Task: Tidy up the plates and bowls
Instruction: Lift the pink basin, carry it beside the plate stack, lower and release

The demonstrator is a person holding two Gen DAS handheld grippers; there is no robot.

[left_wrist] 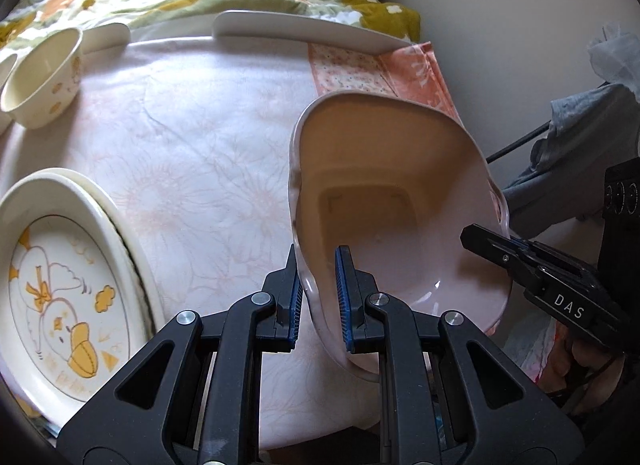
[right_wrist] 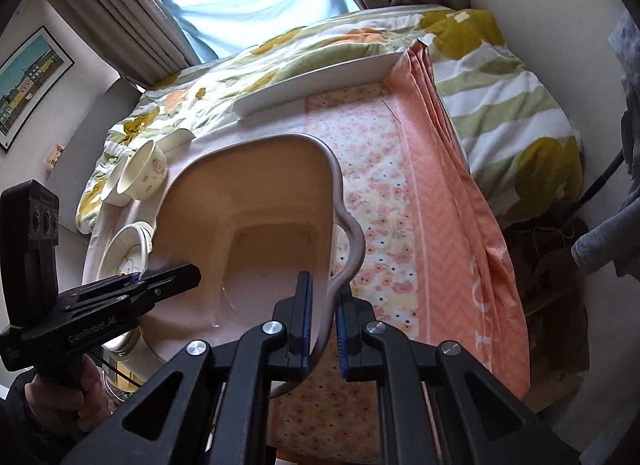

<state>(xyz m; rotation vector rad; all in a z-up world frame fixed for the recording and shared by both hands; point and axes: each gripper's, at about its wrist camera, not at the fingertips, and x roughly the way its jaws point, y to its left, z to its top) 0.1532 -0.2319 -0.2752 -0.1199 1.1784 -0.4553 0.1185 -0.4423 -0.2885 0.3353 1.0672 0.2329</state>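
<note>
Where legible: "DAS" right tool (left_wrist: 486,243), "GenRobot.AI" left tool (right_wrist: 170,279)

A bed (left_wrist: 208,153) is covered by a pale sheet, on which bowls (left_wrist: 42,81), stacked plates (left_wrist: 60,285) and a white tray (left_wrist: 304,31) are laid.

This is a bedroom in a home. There is a bed with a flowery quilt (right_wrist: 492,77), a window with curtains (right_wrist: 132,21), and a picture (right_wrist: 28,85) on the wall.

Glossy, smooth pink dish (left_wrist: 400,169) — plastic-looking; matt black gripper (left_wrist: 317,297) with ribbed blue pads (left_wrist: 343,297); soft floral cloth (left_wrist: 192,137) — faintly creased.
</note>
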